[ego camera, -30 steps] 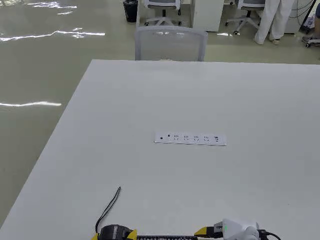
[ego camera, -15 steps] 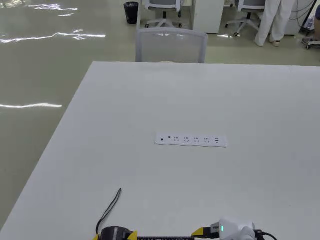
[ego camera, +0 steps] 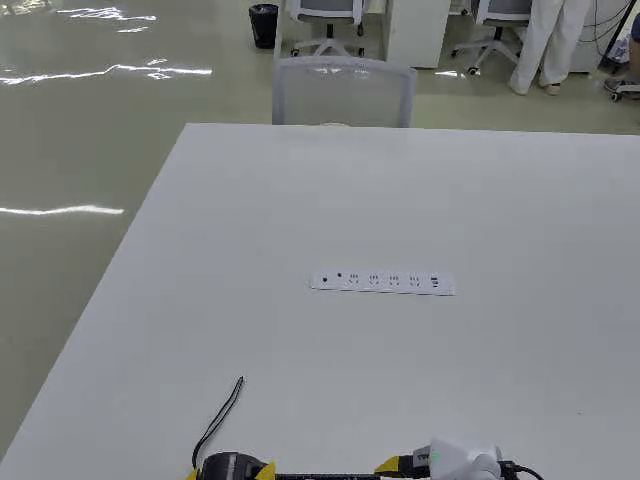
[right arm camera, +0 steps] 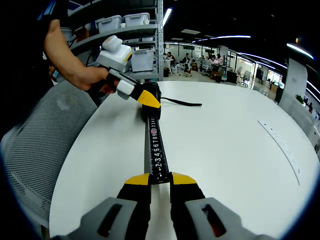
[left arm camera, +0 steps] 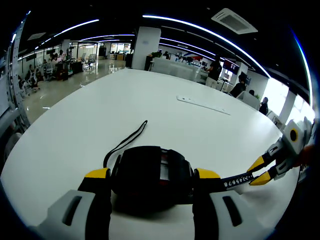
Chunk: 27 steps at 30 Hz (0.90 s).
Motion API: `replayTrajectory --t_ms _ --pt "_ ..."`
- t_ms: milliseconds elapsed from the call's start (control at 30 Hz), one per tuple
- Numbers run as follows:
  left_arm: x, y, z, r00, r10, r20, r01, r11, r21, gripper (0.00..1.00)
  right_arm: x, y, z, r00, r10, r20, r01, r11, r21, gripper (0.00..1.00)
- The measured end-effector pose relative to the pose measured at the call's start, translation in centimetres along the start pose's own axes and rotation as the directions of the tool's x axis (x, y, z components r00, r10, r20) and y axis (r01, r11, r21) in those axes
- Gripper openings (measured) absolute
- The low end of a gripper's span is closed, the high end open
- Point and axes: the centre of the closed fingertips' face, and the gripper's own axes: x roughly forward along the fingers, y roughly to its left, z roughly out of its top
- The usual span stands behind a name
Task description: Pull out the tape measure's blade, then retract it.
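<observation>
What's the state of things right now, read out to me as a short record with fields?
left tool: shut on tape measure case
right tool: shut on end of blade
blade: pulled out, stretched between the two tools
wrist strap: trails from the case, lying on the table
power strip: flat mid-table, apart from both tools
task stage: blade out, not yet retracted

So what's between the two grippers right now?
The pulled-out blade, running over bare table from the case in the left gripper to the right gripper; the right gripper view shows it.
</observation>
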Motion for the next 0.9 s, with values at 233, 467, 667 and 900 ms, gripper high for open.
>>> replayTrajectory --t_ms 233,467,667,900 --pt "-0.1 -0.1 0.1 1.0 -0.002 -0.001 0.002 1.0 -0.001 0.63 0.5 0.1 0.5 1.0 0.001 0.005 -0.001 1.0 0.001 0.12" --pt "0.1 0.1 -0.1 1.0 -0.002 0.0 0.002 1.0 -0.003 0.63 1.0 0.2 0.7 1.0 0.001 0.009 -0.001 1.0 0.004 0.12" --pt "-0.1 0.0 0.1 1.0 -0.005 -0.002 0.005 1.0 -0.004 0.63 1.4 0.3 1.0 0.9999 0.003 0.013 -0.003 1.0 0.005 0.12" --pt "-0.1 0.1 0.0 1.0 -0.007 -0.002 0.007 1.0 -0.004 0.63 1.8 0.5 1.3 0.9999 0.005 0.015 -0.005 1.0 0.003 0.12"
